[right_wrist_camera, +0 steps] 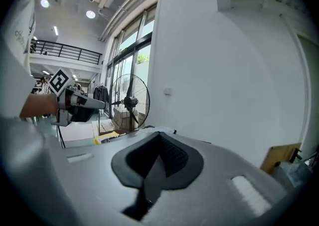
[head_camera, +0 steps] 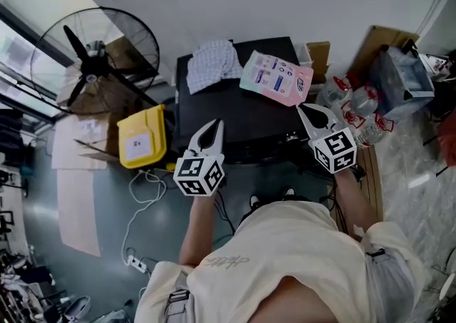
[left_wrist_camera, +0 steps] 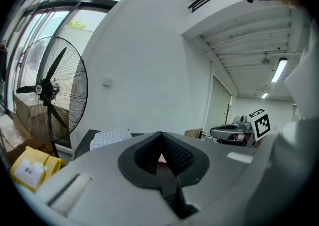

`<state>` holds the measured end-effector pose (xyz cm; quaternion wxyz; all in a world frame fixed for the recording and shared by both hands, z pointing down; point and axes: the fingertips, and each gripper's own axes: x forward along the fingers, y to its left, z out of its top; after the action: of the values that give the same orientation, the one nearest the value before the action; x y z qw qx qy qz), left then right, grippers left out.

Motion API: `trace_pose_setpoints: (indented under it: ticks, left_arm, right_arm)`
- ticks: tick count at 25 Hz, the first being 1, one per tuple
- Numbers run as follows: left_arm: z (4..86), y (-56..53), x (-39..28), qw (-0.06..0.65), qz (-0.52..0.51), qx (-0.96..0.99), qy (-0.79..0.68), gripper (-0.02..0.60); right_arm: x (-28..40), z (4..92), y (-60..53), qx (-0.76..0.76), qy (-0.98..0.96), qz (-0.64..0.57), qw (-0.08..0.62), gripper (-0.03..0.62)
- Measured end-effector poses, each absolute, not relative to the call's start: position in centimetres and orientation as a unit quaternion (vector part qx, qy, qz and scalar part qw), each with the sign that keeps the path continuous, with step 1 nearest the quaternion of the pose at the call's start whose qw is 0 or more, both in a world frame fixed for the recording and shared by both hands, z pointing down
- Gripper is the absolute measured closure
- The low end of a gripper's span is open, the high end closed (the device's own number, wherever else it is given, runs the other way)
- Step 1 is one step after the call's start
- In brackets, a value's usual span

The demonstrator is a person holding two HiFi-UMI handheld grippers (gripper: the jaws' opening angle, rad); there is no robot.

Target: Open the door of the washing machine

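The washing machine [head_camera: 235, 118] is a black box against the white wall, and only its top shows in the head view; its door is hidden. A checked cloth [head_camera: 214, 61] and a pink packet [head_camera: 276, 78] lie on top. My left gripper [head_camera: 216, 126] hangs shut and empty over the machine's front left edge. My right gripper [head_camera: 302, 109] is shut and empty over its front right corner. In the left gripper view the pads [left_wrist_camera: 172, 152] meet, with the cloth [left_wrist_camera: 112, 136] beyond. The right gripper's pads [right_wrist_camera: 172, 152] also meet.
A large standing fan [head_camera: 96, 61] and a yellow box [head_camera: 141, 137] are left of the machine. Water bottles [head_camera: 356, 104], cardboard and a blue bag [head_camera: 402, 75] crowd its right side. A white cable with a power strip [head_camera: 135, 264] lies on the floor.
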<state>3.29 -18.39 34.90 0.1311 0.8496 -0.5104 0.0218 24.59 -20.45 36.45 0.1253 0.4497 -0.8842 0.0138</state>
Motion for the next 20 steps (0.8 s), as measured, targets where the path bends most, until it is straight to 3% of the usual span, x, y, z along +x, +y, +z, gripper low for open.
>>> trace_pose_setpoints:
  ticks: [7, 15, 20]
  left_arm:
    - [30.0, -20.2, 3.3, 0.073, -0.004, 0.856, -0.512, 0.565]
    - [27.8, -21.4, 4.3, 0.03, -0.007, 0.851, -0.524, 0.565]
    - [29.1, -21.2, 4.8, 0.058, -0.011, 0.851, -0.522, 0.565]
  right_arm:
    - [23.5, 30.6, -20.8, 0.458, -0.886, -0.029, 0.061, 0.592]
    - [22.4, 27.7, -20.5, 0.45, -0.887, -0.087, 0.059, 0.592]
    - [23.1, 28.5, -20.5, 0.454, -0.888, -0.055, 0.049, 0.592]
